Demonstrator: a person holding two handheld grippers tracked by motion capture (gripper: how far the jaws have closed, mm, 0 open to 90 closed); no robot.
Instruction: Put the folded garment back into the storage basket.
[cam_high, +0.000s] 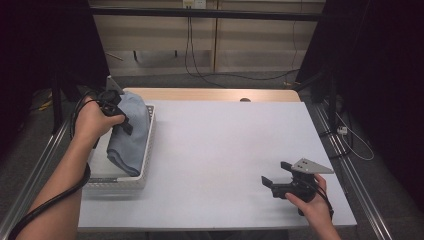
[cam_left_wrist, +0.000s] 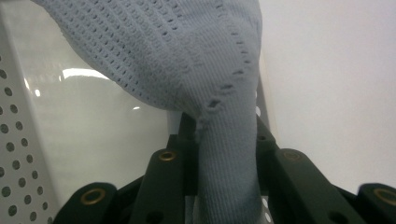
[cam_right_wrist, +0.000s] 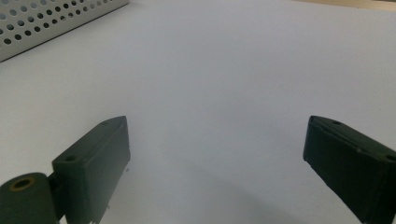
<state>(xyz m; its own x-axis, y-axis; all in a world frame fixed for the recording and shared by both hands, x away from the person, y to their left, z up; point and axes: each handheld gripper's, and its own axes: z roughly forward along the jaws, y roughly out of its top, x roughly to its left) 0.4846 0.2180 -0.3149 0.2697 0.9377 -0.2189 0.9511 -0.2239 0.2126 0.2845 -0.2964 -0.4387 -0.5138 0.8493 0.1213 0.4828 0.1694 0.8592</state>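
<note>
Blue knit cloth (cam_high: 129, 135), draped in the white basket (cam_high: 148, 150) and over its rim. Judged soft, light and limp; best pinched at a gathered fold. Left gripper (cam_high: 121, 119) clenched on such a fold above the basket. Right gripper (cam_high: 274, 181) spread wide, nothing between, well apart from the basket over the table (cam_high: 220, 145).

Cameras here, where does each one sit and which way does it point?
High view: fixed above the person's side, looking forward and down on the table; both forearms enter from below.
Left gripper view: rides the left claw, looking along its jaws, shut on the blue cloth over the white basket.
Right gripper view: rides the right claw, jaws apart over bare table.
Shared: high and left views both show cloth and basket.
</note>
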